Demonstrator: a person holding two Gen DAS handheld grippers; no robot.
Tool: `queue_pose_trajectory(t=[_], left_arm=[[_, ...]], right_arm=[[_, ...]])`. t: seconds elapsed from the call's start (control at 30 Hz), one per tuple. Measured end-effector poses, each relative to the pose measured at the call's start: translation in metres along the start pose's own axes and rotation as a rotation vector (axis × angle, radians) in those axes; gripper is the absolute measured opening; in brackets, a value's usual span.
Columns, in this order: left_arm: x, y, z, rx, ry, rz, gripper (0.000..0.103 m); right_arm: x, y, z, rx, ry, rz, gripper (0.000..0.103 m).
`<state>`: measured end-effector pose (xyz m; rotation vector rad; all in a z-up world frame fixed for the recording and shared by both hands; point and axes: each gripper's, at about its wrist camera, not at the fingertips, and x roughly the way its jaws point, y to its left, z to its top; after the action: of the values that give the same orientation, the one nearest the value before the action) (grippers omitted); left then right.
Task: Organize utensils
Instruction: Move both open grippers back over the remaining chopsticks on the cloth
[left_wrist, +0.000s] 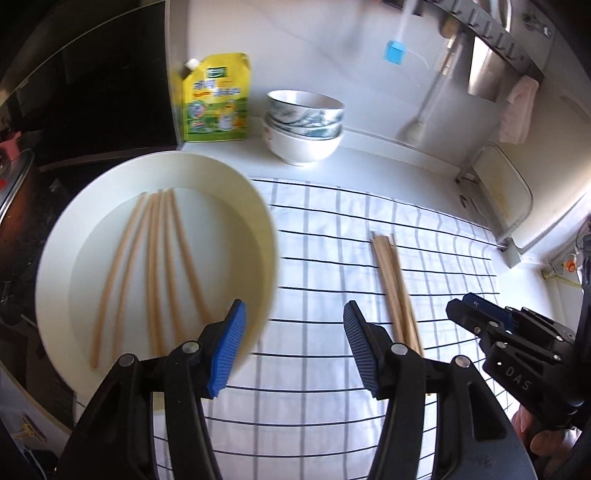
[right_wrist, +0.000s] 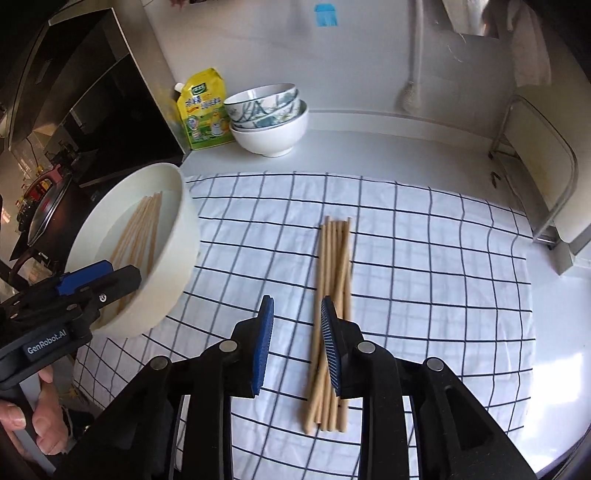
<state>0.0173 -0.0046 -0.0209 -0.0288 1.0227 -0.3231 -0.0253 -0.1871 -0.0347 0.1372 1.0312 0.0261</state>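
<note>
A cream plate (left_wrist: 251, 206) with several wooden chopsticks (left_wrist: 155, 266) on it lies at the left, partly over the checked cloth (left_wrist: 325, 266). My left gripper (left_wrist: 293, 349) is open just right of the plate's near rim, empty. A bundle of several chopsticks (right_wrist: 334, 295) lies on the cloth (right_wrist: 424, 277); it also shows in the left wrist view (left_wrist: 395, 284). My right gripper (right_wrist: 297, 343) is open and empty, low over the bundle's left side, its right finger in front of the sticks. The plate (right_wrist: 177, 266) and the left gripper (right_wrist: 99, 284) show at the left of the right wrist view.
Stacked bowls (right_wrist: 269, 118) and a yellow refill pouch (right_wrist: 201, 110) stand at the back of the counter. A dark stove with a pan (right_wrist: 44, 210) is at the left. A metal rack with a board (right_wrist: 543, 177) stands at the right.
</note>
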Motion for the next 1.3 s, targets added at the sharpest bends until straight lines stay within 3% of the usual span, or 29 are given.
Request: queue_pose_trajectory(t=[0.37,0.83,1.3], left_arm=[[0.034,-0.043,-0.017,0.069,0.079,-0.011,0.056],[0.066,-0.045,-0.032,0.047,0.147,0.006,0.056],[0.084,-0.054,-0.037,0.038,0.154,0.005,0.056]], right_arm=[[0.028,-0.051,-0.033,0.052,0.069,-0.035,0.031],[0.072,-0.05,-0.045,0.01,0.115,-0.021,0.031],[0.076,-0.054,-0.046,-0.028,0.105,-0.044,0.032]])
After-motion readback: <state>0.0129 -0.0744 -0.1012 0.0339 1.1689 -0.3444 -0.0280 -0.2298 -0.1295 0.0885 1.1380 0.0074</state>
